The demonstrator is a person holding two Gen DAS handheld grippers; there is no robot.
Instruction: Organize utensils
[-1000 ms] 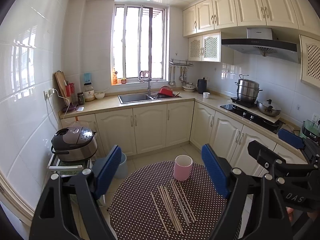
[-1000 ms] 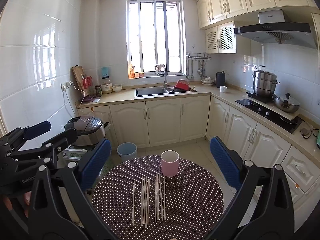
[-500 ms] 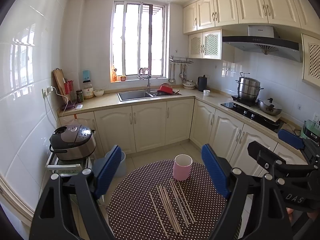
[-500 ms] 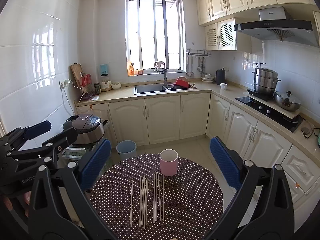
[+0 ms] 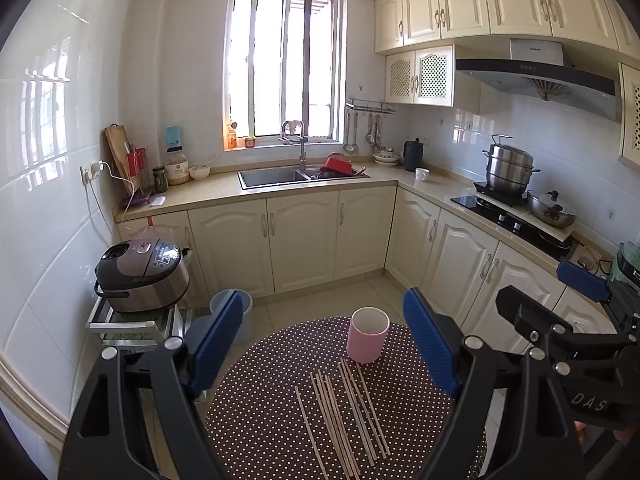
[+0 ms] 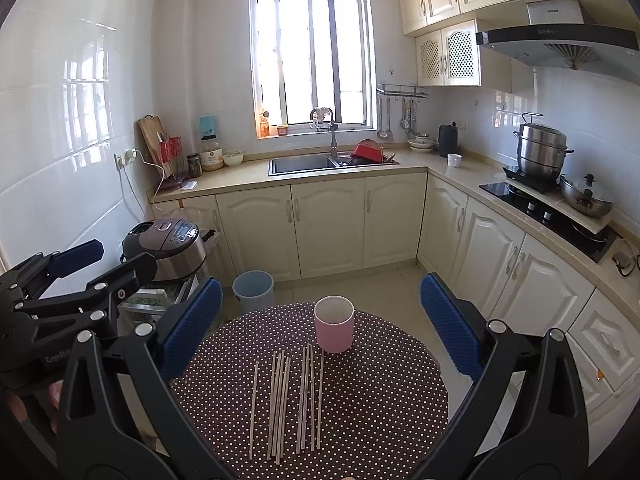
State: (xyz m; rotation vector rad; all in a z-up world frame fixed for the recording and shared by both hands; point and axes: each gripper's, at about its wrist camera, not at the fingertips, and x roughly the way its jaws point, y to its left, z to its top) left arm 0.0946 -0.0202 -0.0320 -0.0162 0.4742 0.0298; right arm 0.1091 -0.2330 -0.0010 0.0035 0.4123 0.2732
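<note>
Fingers (image 5: 216, 336) of the left gripper (image 5: 324, 340) stand wide apart, their blue pads touching nothing and hanging above the round table (image 5: 256, 420) with the dotted cloth. The right gripper (image 6: 320, 320) is spread wide in the same way, and its fingers (image 6: 452, 324) hold nothing.

In the right wrist view, the pink cup (image 6: 334, 328) stands upright at 12 o'clock on the table, between the two blue pads. The chopsticks (image 6: 288, 400) lie flat in loose parallel rows near the table's centre, just on the 6 o'clock side of the cup; their far ends come close to the cup, but I cannot tell if any touches it.

In the left wrist view, the body of the right gripper at 4 o'clock carries white letters "DAS". In the right wrist view, the left gripper at 8 o'clock also has small white writing, too blurred to read. The range hood (image 6: 556, 36) at 2 o'clock bears a small brand mark, also not readable.
</note>
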